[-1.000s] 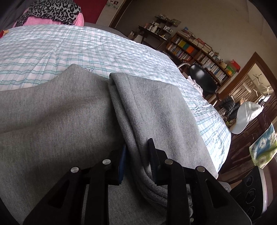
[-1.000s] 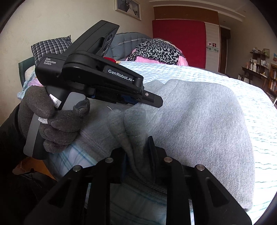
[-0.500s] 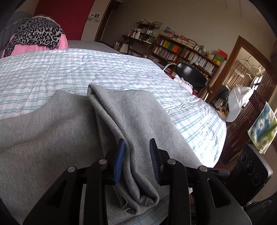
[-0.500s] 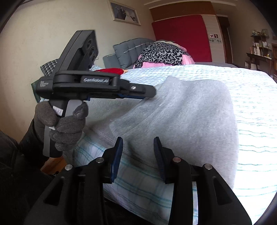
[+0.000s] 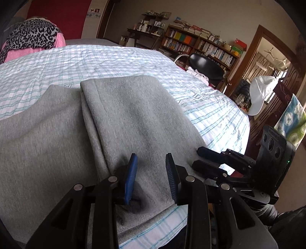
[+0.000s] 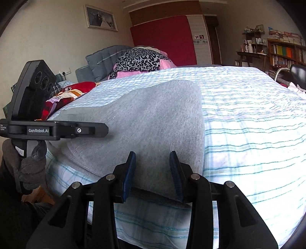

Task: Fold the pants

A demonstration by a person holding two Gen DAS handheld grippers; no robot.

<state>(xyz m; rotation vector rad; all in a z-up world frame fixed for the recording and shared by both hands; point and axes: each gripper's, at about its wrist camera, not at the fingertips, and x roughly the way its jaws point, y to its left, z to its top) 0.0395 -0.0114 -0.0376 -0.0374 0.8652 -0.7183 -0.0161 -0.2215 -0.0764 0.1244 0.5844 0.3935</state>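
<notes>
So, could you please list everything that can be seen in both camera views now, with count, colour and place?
pants: one, grey, folded, at the near edge of the bed
bed cover: one, white with teal checks, under the pants
leopard-print cloth: one, black and grey, on a pink bundle at the far end
grey pillow: one, against the wall
red patterned cloth: one, at the side of the bed
bookshelf: one, brown, far wall
black chair: one, beside the bed
white cap: one, near the doorway
framed picture: one, on the wall
left gripper: black, blue pads, jaws open
right gripper: black, blue pads, jaws open
gloved hand: one, grey glove, holding the left gripper
</notes>
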